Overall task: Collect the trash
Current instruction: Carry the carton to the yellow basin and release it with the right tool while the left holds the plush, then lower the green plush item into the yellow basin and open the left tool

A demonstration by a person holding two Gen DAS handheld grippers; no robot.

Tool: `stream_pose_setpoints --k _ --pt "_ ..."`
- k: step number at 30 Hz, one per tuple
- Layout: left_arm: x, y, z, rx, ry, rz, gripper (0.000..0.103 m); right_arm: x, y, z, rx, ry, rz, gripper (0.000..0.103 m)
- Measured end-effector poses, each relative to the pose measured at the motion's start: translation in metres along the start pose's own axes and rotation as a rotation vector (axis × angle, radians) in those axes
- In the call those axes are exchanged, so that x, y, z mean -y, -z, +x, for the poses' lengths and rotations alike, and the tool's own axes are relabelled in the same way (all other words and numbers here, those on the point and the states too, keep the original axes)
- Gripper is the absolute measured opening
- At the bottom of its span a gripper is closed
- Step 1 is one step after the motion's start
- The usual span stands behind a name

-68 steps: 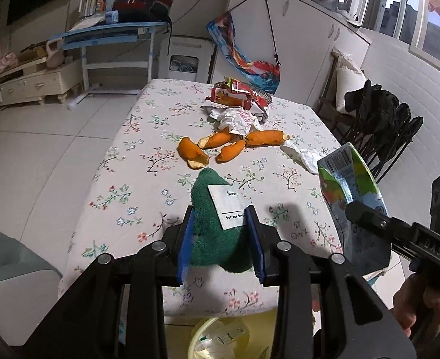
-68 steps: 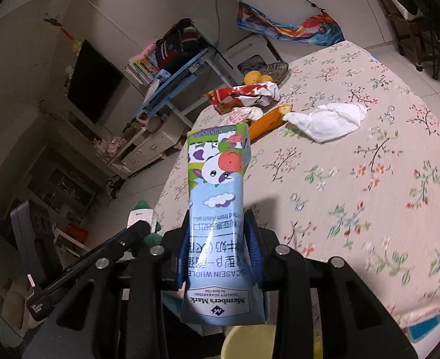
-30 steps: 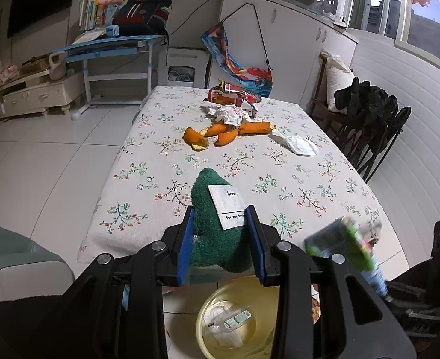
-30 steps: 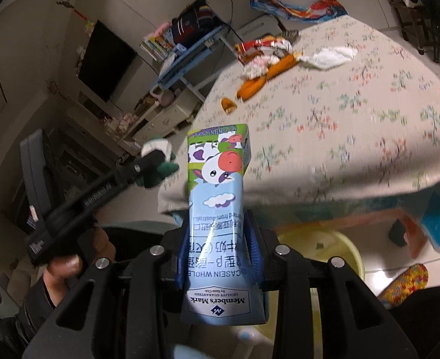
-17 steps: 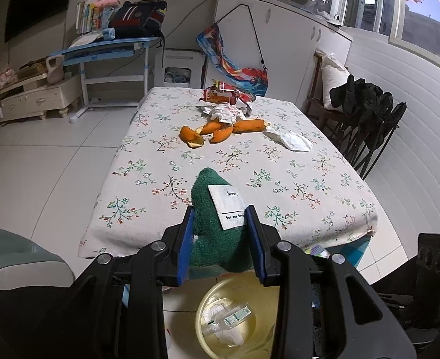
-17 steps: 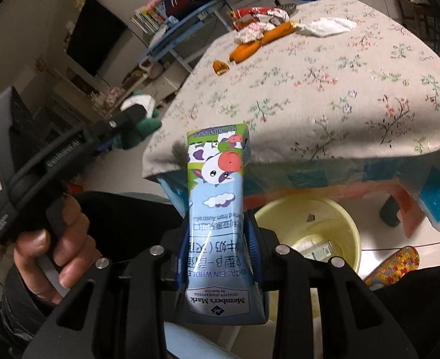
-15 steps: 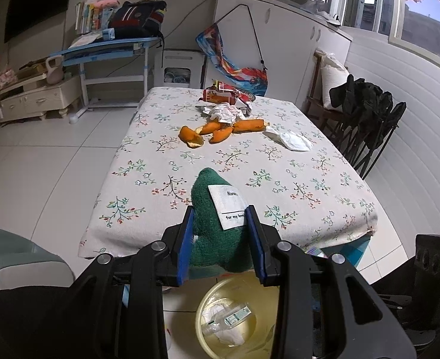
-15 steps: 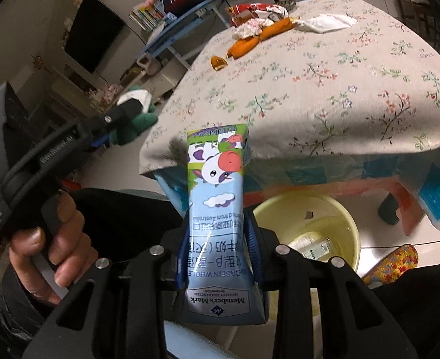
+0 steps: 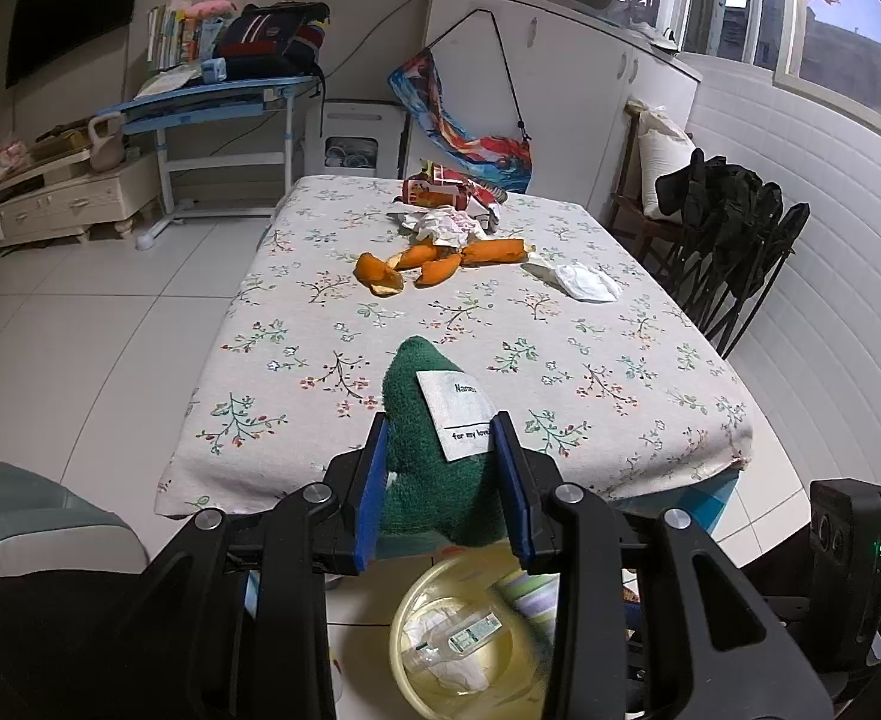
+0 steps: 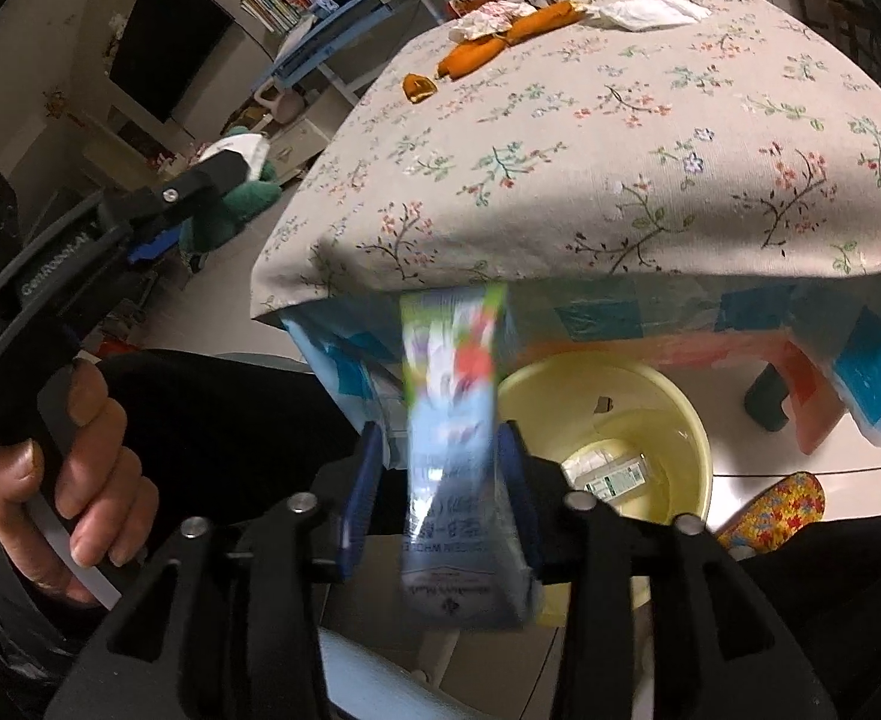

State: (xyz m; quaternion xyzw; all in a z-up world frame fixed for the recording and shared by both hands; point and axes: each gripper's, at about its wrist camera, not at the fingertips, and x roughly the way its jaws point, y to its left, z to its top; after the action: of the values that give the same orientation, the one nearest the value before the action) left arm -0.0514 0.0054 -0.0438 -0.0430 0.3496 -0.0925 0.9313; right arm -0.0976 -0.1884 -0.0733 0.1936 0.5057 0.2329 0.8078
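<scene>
My right gripper (image 10: 440, 468) has its jaws spread a little wider than the blue milk carton (image 10: 458, 450), which is blurred and slipping down between them above the yellow bin (image 10: 674, 414). The carton also shows as a blur over the bin (image 9: 416, 648) in the left wrist view (image 9: 530, 594). My left gripper (image 9: 443, 468) is shut on a green cloth (image 9: 434, 456) with a white label, held above the table's near edge. Orange peels (image 9: 434, 261), a white tissue (image 9: 584, 282) and wrappers (image 9: 446, 204) lie on the far part of the floral table (image 9: 320, 360).
The bin holds a plastic bottle (image 9: 470, 642) and paper. A blue desk (image 9: 218, 102) and a cabinet stand at the back left, dark folding chairs (image 9: 734, 228) to the table's right. A patterned slipper (image 10: 776, 510) lies on the floor by the bin.
My right gripper has opened and the milk carton, held still before, is now sliding down toward the bin. The left gripper with the green cloth has not moved.
</scene>
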Motion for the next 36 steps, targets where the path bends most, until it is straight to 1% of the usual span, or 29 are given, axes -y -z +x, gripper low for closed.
stream_pose_setpoints --k 3,8,10,16,23,25,31,36 --pt "0.002 0.0 0.0 0.0 0.003 0.004 0.032 0.001 -0.001 -0.003 0.013 0.0 0.009 0.046" --pt "0.007 0.001 0.001 -0.002 0.009 0.015 0.032 0.003 -0.003 -0.005 0.035 0.001 0.025 0.049" --pt "0.01 0.002 0.0 -0.003 0.012 0.02 0.032 0.005 -0.004 -0.009 0.056 0.002 0.037 0.052" --pt "0.01 0.006 0.0 -0.009 0.021 0.034 0.032 0.011 -0.008 -0.018 0.108 0.006 0.068 0.053" --pt "0.013 0.012 -0.002 -0.017 0.031 0.05 0.032 0.01 -0.011 -0.03 0.184 0.036 0.06 0.055" --pt "0.015 0.016 -0.002 -0.023 0.036 0.057 0.032 0.01 -0.012 -0.036 0.219 0.053 0.058 0.06" --pt "0.028 0.032 -0.002 -0.068 0.064 0.102 0.032 0.014 -0.016 -0.045 0.289 0.083 0.082 0.063" --pt "0.041 0.05 -0.001 -0.118 0.104 0.15 0.033 0.02 -0.018 -0.048 0.314 0.088 0.105 0.064"
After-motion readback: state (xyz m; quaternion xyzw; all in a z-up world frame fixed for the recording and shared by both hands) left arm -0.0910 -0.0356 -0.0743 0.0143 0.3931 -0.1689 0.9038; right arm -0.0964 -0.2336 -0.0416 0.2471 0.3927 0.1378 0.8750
